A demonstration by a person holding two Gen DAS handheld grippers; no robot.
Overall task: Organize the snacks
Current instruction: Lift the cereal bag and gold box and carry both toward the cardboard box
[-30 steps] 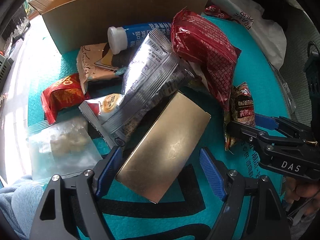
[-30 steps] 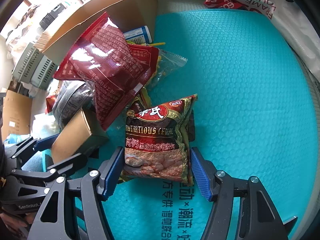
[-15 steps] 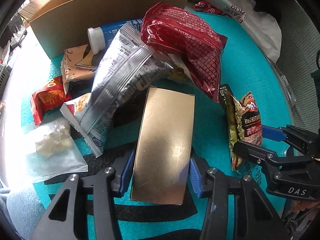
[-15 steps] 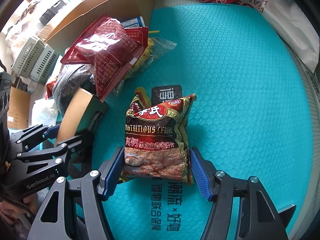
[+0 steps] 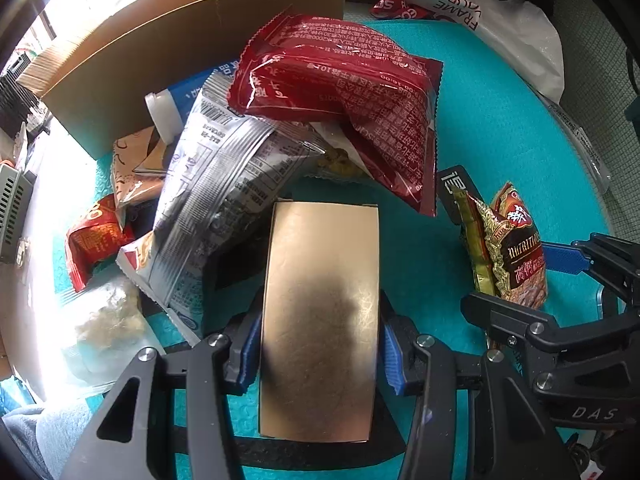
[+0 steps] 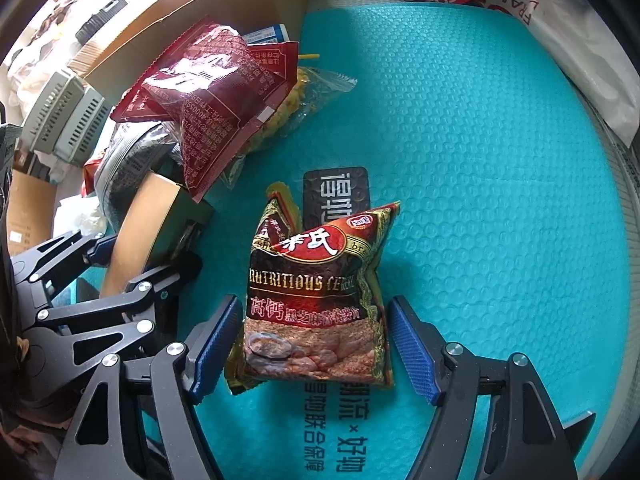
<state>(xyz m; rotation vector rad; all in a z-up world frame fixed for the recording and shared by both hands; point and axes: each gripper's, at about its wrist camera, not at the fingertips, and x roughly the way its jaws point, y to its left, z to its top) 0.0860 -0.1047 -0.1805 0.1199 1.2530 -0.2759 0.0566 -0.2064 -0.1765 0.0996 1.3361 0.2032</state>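
Left wrist view: left tool (image 5: 318, 346) clamps the flat gold cardboard box (image 5: 320, 320), long axis pointing toward the open brown carton (image 5: 160, 48) upper left; right tool (image 6: 312, 344) straddles the dark-red foil cereal packet (image 6: 320, 300), pads seemingly not gripping.

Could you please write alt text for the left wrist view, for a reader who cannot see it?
The left gripper is shut on a gold box lying on a teal mat. Beyond it, a silver packet and a red packet are piled before a cardboard box; the right gripper flanks a cereal bag.
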